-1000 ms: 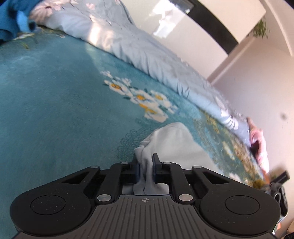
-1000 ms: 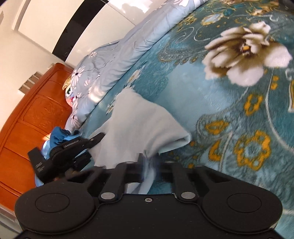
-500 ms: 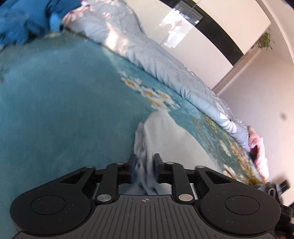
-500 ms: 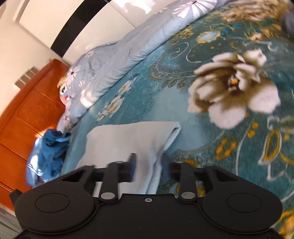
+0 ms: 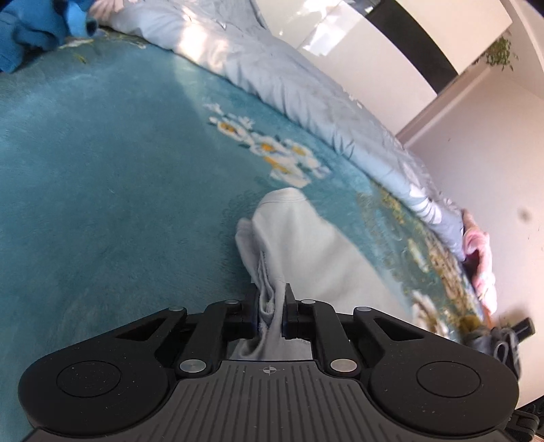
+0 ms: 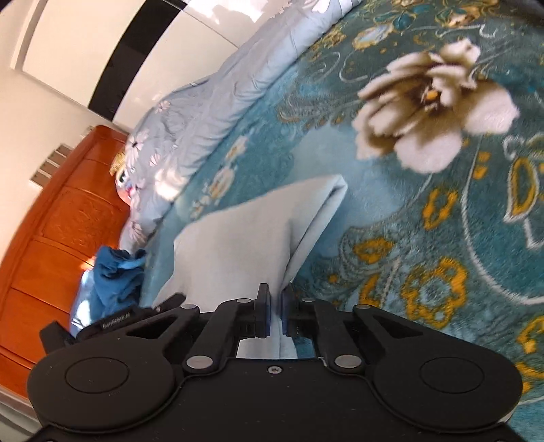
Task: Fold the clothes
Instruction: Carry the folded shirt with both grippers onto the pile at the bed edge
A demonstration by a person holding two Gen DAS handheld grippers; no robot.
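Bright daylight, sun patches on the quilt [image 5: 278,78], fisheye bending at edges, slight motion blur.

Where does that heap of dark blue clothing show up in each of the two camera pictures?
Left wrist view: the dark blue clothing fills the top left corner, at the far edge of the teal blanket.
Right wrist view: it sits low at the left edge, in front of the orange wooden headboard.
Shared landmark: the pale grey garment, running up from the tongs in both pictures.
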